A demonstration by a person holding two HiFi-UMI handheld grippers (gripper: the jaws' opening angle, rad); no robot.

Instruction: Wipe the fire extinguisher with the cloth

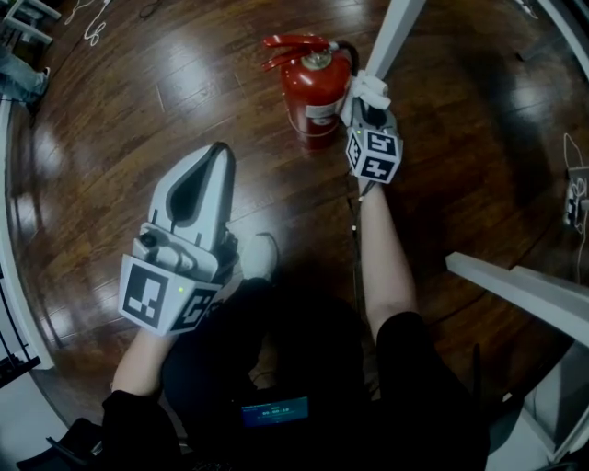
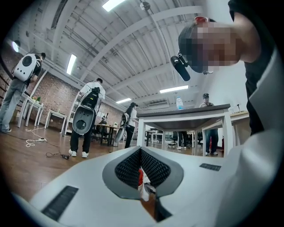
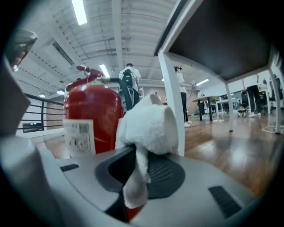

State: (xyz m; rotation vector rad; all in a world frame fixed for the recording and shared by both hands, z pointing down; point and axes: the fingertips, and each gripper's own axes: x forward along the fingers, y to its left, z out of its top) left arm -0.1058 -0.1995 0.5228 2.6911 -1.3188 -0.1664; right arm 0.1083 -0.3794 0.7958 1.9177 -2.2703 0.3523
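Note:
A red fire extinguisher [image 1: 314,87] stands upright on the dark wooden floor beside a white table leg. My right gripper [image 1: 367,104] is just to its right, shut on a bunched white cloth [image 1: 367,88] that rests against the cylinder's side. In the right gripper view the cloth [image 3: 148,125] bulges out above the jaws of the right gripper [image 3: 139,155], with the extinguisher [image 3: 92,119] and its label close on the left. My left gripper [image 1: 218,156] is held nearer to me, away from the extinguisher, shut with nothing in it; the left gripper [image 2: 140,154] shows its pads pressed together.
The white table leg [image 1: 394,35] rises right behind the extinguisher, under a dark tabletop [image 3: 222,40]. Another white table edge [image 1: 520,283] juts in at the right. Cables [image 1: 90,28] lie at the far left. Several people [image 2: 88,116] stand far off.

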